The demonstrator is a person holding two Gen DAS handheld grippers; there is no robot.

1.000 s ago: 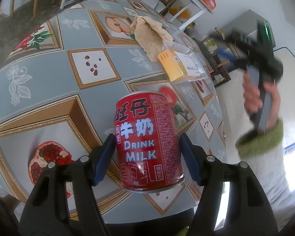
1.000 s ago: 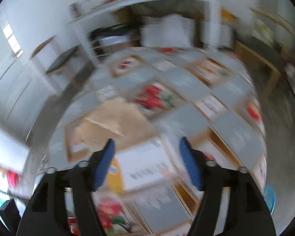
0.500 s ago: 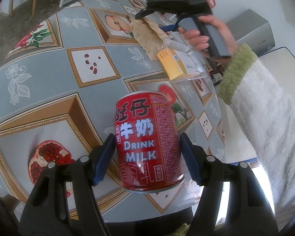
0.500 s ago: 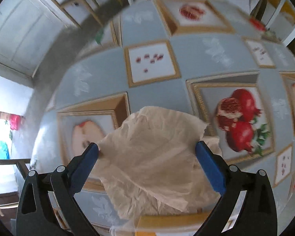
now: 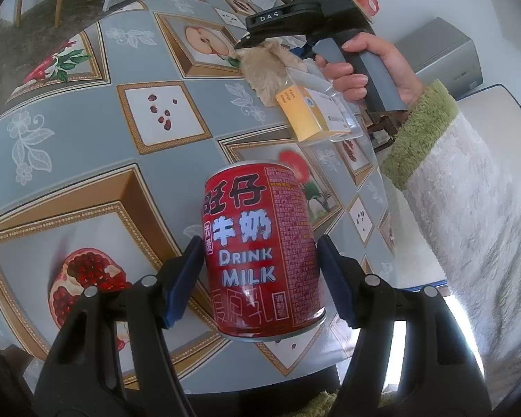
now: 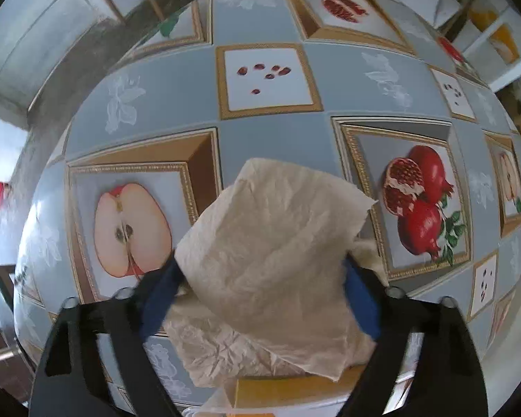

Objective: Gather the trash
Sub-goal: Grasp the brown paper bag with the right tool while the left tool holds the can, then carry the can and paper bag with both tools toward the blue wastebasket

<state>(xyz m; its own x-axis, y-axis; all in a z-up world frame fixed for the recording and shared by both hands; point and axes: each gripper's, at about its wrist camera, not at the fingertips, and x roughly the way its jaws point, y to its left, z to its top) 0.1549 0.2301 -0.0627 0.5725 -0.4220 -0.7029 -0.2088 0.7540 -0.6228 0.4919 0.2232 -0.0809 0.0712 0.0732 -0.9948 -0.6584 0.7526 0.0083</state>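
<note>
Left gripper (image 5: pixel 260 278) clamps the red milk can (image 5: pixel 260 253) between its pads, clear of the tablecloth (image 5: pixel 163 118). Right gripper (image 6: pixel 260 288), absent from above the table a second ago, now points down, jaws closing around the crumpled paper napkin (image 6: pixel 274 243). Risk: the limp sheet may slip out, or the jaws may snag the yellow box (image 5: pixel 305 118) just behind

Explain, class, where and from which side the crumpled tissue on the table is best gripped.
Grip the raised, folded hump of the crumpled tissue, coming straight down from above. It lies loosely on the table with no stiff edge, so pinching its bunched middle gathers it best. The right gripper is already placed so, its jaws closing around the hump.
</note>
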